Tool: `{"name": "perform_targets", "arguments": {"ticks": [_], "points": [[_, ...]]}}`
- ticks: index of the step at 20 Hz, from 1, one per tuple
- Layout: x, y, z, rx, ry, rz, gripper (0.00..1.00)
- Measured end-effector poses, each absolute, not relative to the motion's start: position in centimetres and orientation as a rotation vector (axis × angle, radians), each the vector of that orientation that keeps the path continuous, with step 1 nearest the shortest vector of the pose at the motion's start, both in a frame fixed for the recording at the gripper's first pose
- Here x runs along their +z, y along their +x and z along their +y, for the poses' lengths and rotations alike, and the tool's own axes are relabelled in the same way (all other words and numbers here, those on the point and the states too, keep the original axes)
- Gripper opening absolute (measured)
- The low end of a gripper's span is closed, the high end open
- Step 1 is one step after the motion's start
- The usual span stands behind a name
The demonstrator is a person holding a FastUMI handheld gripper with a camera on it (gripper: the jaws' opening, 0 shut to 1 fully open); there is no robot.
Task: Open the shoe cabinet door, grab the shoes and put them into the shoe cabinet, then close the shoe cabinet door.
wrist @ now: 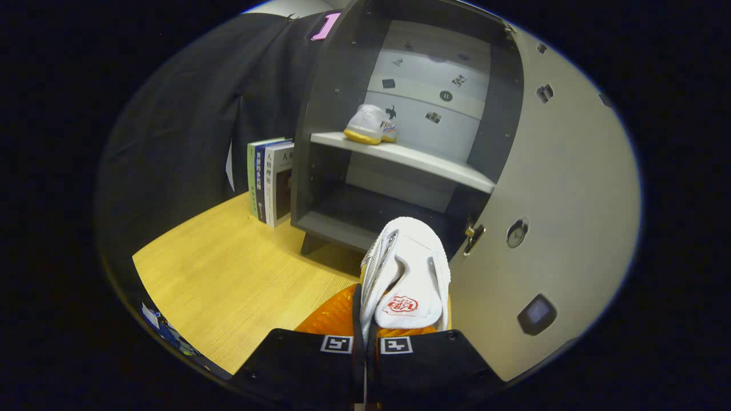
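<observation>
White shoe [370,124] on cabinet shelf [411,160]

We see a staged home corner inside a booth: a shoe cabinet [400,154] with its door [548,217] open stands on a wooden tabletop [228,274], books [271,180] beside it, black cloth [188,125] draped behind.

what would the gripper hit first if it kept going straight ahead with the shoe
Probably the cabinet: the gripper, shut on a shoe, points at the lower compartment beneath the shelf. The shoe's toe would reach its floor or back first; depth is unclear.
</observation>
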State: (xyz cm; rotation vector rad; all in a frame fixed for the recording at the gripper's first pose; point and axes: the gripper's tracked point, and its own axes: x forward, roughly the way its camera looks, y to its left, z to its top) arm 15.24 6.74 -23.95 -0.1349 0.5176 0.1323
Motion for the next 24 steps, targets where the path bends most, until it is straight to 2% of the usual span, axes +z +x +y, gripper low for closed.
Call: {"name": "perform_targets", "arguments": {"ticks": [8, 13, 18, 24], "points": [[-11.2, 22.2, 4.5, 0.060, -0.086, 0.346, 0.03], [-7.4, 30.0, 2.8, 0.022, -0.052, 0.290, 0.03], [-6.3, 37.8, 0.0, -0.034, -0.040, 0.312, 0.03], [-9.9, 45.5, -2.5, -0.095, -0.016, 0.388, 0.03]]}}
